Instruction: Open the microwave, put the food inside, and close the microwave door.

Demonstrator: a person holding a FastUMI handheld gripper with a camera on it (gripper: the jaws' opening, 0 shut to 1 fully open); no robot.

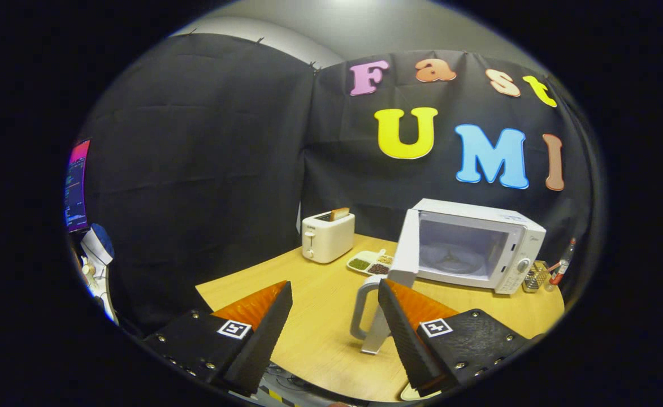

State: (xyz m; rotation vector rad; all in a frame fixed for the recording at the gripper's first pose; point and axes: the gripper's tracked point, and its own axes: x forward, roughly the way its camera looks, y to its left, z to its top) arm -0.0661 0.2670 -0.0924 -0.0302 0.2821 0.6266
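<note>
Door (377,294) swung wide, just ahead of the tongs (336,316), which gape, holding nothing. Oven (512,249) beyond. Next: fetch food (372,264), likely that tray past the door.

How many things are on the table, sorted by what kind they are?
Kitchen machines: 2 (microwave with its door open, toaster)
Food trays: 1 (divided tray)
Bottles: 1 (bottle)
Small holders: 1 (holder)
Total: 5
The gripper is open, holding nothing.
</note>
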